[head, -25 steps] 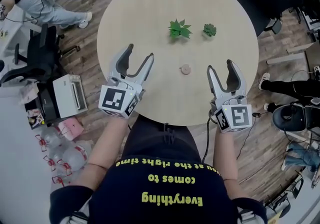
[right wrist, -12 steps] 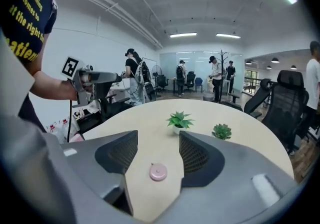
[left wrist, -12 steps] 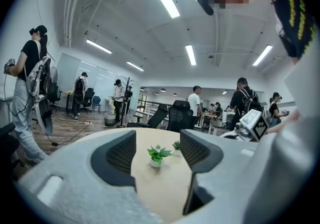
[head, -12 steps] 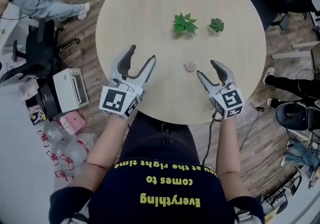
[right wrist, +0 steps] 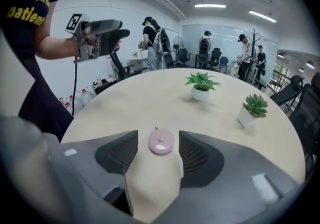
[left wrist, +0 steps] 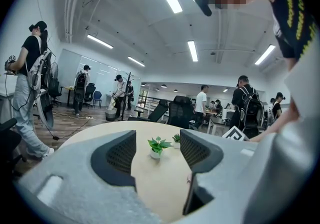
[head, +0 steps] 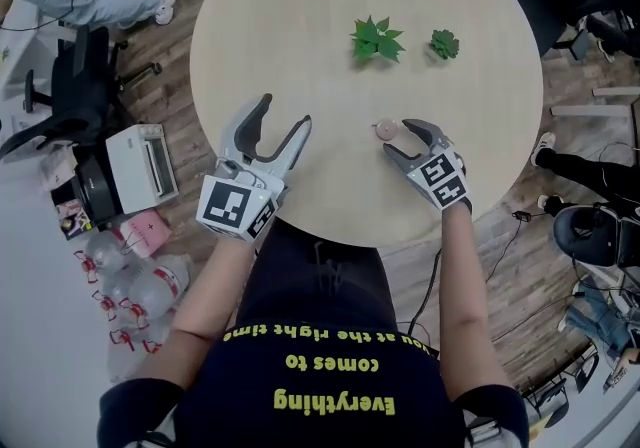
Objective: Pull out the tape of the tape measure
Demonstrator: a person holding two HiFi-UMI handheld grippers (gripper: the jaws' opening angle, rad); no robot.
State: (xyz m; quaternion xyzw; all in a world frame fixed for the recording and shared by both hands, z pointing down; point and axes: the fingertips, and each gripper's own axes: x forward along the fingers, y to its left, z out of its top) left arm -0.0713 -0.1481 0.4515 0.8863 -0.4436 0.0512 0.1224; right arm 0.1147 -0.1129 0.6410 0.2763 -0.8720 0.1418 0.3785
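The tape measure (head: 385,130) lies flat on the round bench (head: 290,26), in from the near edge, with bare wood around it. The right gripper (head: 399,137) has its jaws wide apart on either side of the tape measure, not closed on it. The left gripper (head: 284,110) hangs open and empty over the near-left rim. Two plants (head: 377,39) stand well apart, farther back.

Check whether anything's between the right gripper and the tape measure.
Nothing visible. The tape measure lies on bare table at the tips of the right gripper's open jaws; both potted plants stand beyond it.
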